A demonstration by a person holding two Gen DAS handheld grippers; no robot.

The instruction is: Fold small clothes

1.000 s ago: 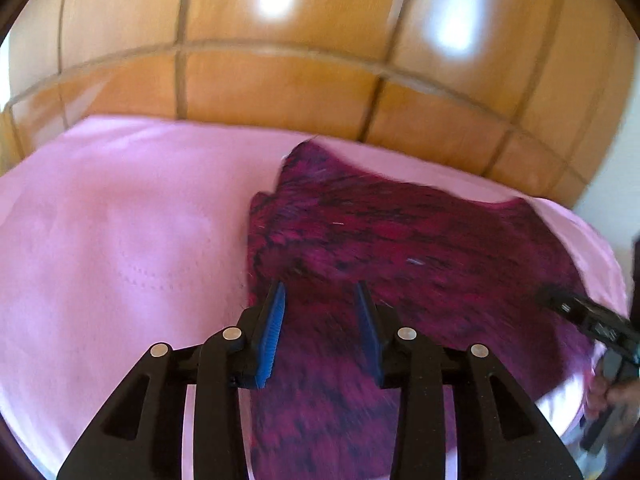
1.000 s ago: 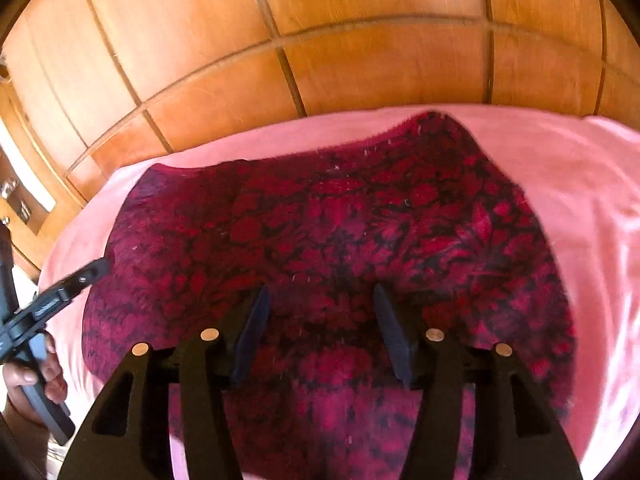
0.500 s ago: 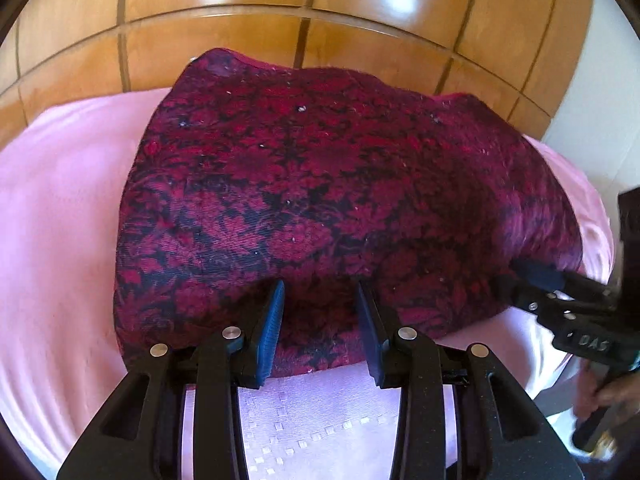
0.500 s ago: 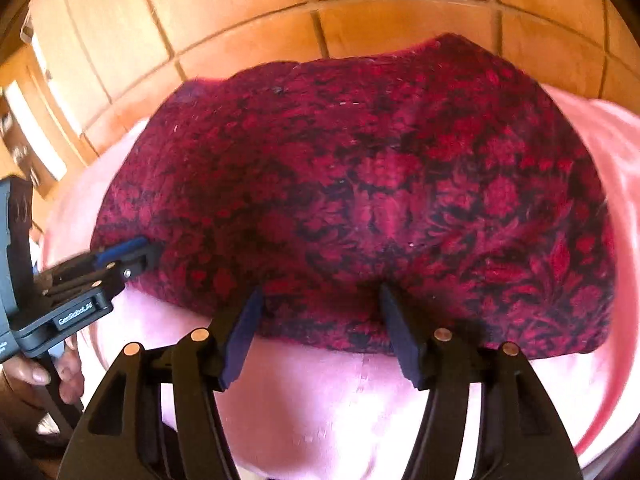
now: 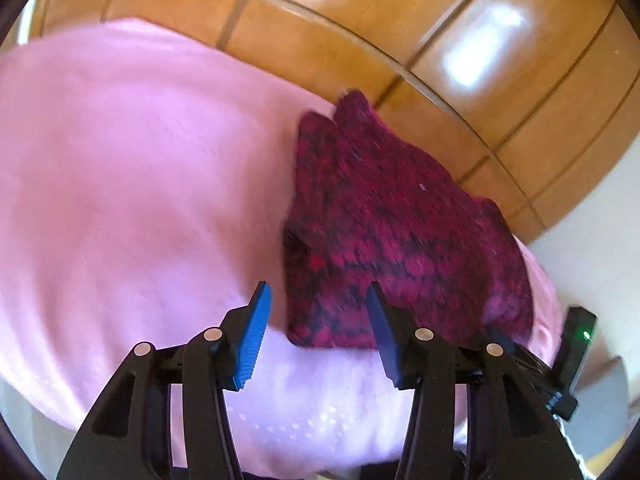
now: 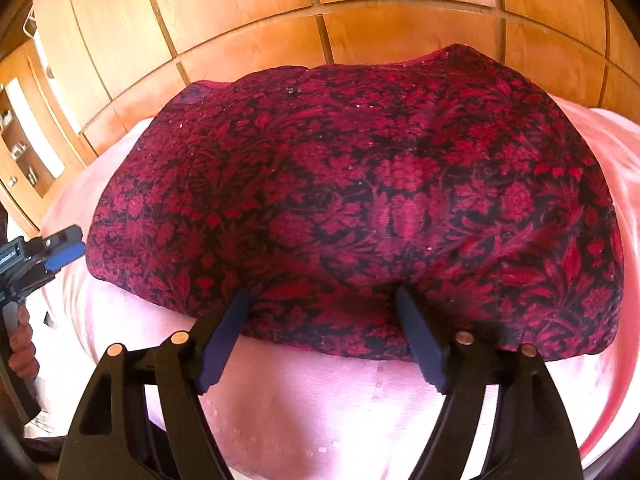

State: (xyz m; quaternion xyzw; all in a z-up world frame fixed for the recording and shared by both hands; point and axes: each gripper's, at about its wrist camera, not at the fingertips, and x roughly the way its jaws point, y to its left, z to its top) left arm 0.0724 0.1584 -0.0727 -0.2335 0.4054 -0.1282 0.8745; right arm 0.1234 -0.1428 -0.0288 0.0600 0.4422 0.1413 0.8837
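Note:
A dark red garment with a black floral pattern lies folded on a pink cloth. In the left wrist view the garment is blurred and sits right of centre. My left gripper is open and empty, just short of the garment's near left corner. My right gripper is open, its fingertips at the garment's near edge with nothing held. The left gripper also shows at the left edge of the right wrist view.
The pink cloth covers a table that ends close below both grippers. Behind it stand glossy wooden cabinet doors. Shelves are at the far left. A white wall is to the right.
The left gripper has swung left and back, so the garment now sits right of its fingers. The right gripper has hardly moved and stays at the near edge. Both stay open.

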